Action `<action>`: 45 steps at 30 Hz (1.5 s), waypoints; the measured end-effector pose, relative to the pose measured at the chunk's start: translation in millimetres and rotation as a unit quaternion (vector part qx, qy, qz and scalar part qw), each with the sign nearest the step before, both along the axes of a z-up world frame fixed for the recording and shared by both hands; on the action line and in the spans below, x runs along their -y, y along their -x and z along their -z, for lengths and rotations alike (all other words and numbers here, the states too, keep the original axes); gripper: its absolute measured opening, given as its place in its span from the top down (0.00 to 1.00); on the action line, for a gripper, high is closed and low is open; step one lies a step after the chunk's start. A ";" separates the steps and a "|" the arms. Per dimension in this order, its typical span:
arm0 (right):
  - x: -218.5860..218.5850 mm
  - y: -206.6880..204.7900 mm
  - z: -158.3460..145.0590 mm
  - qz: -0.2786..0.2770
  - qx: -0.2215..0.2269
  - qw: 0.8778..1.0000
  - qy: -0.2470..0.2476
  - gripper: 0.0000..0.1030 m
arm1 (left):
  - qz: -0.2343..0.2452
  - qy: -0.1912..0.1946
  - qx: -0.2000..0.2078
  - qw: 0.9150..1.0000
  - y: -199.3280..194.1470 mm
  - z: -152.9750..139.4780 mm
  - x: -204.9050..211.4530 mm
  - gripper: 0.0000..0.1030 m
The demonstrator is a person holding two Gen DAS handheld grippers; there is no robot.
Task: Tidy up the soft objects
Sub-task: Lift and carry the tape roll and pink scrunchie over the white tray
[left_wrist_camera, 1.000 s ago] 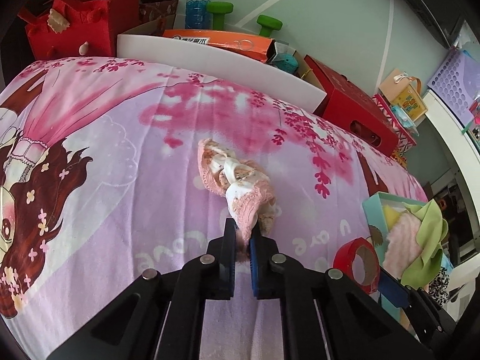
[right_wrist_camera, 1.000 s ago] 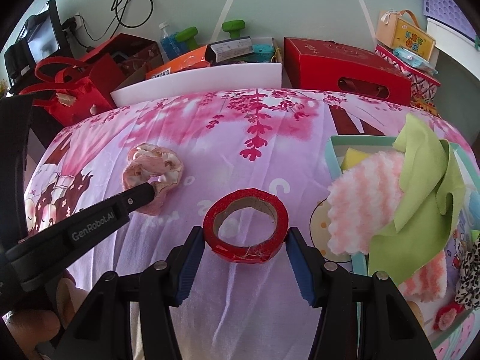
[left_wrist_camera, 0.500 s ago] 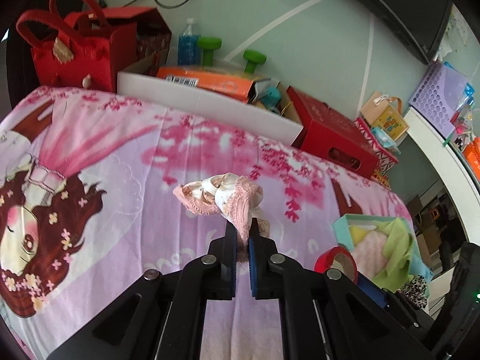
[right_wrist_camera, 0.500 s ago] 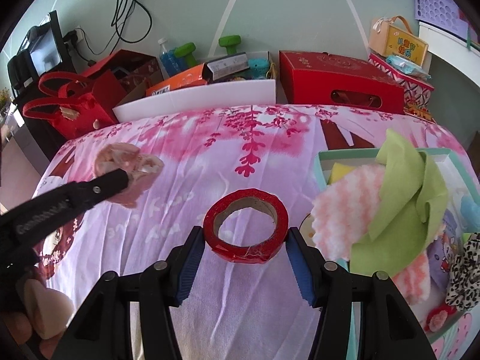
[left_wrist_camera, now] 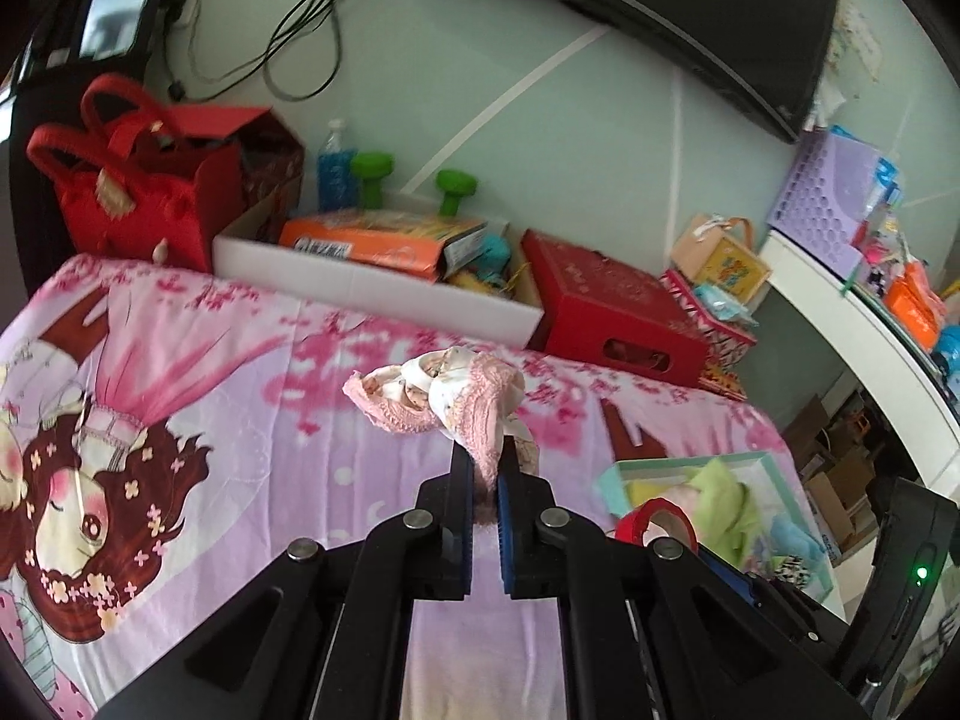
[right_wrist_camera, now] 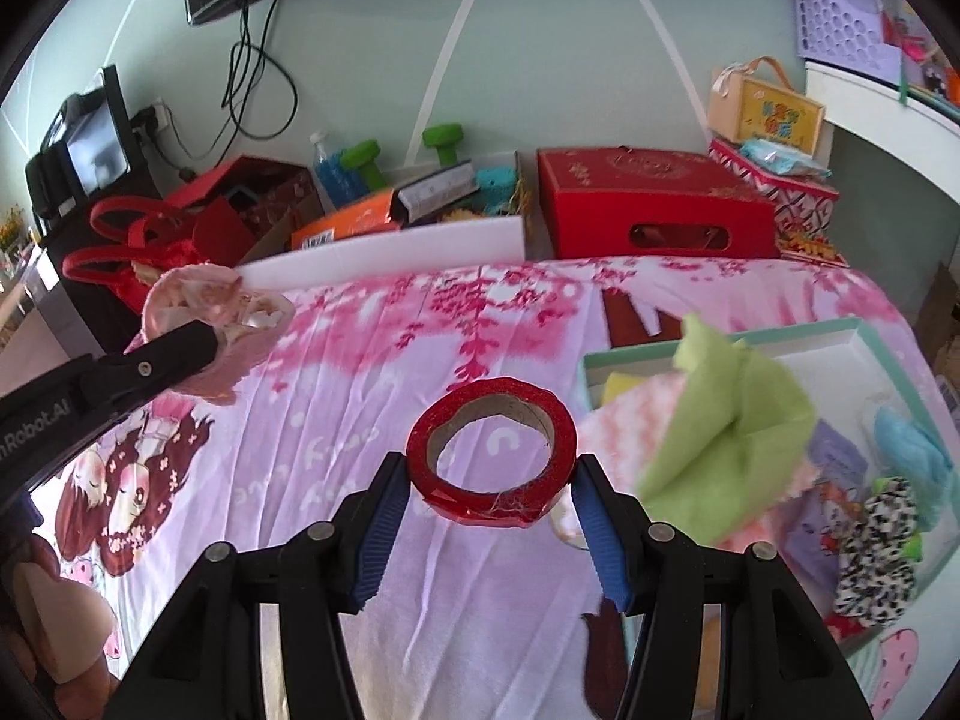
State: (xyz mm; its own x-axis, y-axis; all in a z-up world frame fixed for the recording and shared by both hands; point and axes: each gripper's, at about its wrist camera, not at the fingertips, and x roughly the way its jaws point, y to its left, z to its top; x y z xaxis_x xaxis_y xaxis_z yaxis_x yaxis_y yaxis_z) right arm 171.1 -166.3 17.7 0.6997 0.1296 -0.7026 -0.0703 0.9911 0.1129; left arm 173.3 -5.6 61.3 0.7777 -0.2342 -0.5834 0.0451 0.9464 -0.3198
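Observation:
My left gripper (left_wrist_camera: 482, 457) is shut on a pink and cream frilly scrunchie (left_wrist_camera: 447, 399), which hangs clear above the pink printed bedsheet (left_wrist_camera: 240, 420). The same scrunchie (right_wrist_camera: 207, 312) shows at the left of the right wrist view, at the tip of the left gripper's black finger. My right gripper (right_wrist_camera: 489, 477) is shut on a red tape roll (right_wrist_camera: 492, 450), its blue pads pressing the roll's two sides above the sheet. A teal-rimmed box (right_wrist_camera: 864, 336) at the right holds a green cloth (right_wrist_camera: 732, 414), a pink striped cloth and other soft items.
Behind the bed stand a white carton (left_wrist_camera: 372, 288) with an orange box, a red box (left_wrist_camera: 612, 312), a red bag (left_wrist_camera: 138, 192) and green dumbbells. A white shelf (left_wrist_camera: 864, 324) with a purple basket lines the right. A hand (right_wrist_camera: 54, 618) shows at lower left.
The left gripper has lifted the scrunchie off the sheet and tilted up, so more of the wall shows. The right gripper has risen a little with the tape roll.

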 end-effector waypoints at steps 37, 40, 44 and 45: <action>189.2 38.5 -16.8 0.214 0.008 0.977 -0.006 0.43 | 0.232 -0.036 -0.014 0.972 20.7 8.3 187.6 0.94; 190.9 38.0 -15.1 0.215 0.008 0.977 -0.010 0.43 | 0.238 -0.038 -0.024 0.970 19.2 14.9 194.8 0.94; 193.1 34.3 -8.5 0.214 0.006 0.977 -0.018 0.43 | 0.241 -0.039 -0.037 0.969 15.9 23.4 199.9 0.94; 193.5 33.3 -6.6 0.215 0.005 0.976 -0.019 0.43 | 0.243 -0.038 -0.040 0.968 15.2 25.4 200.9 0.94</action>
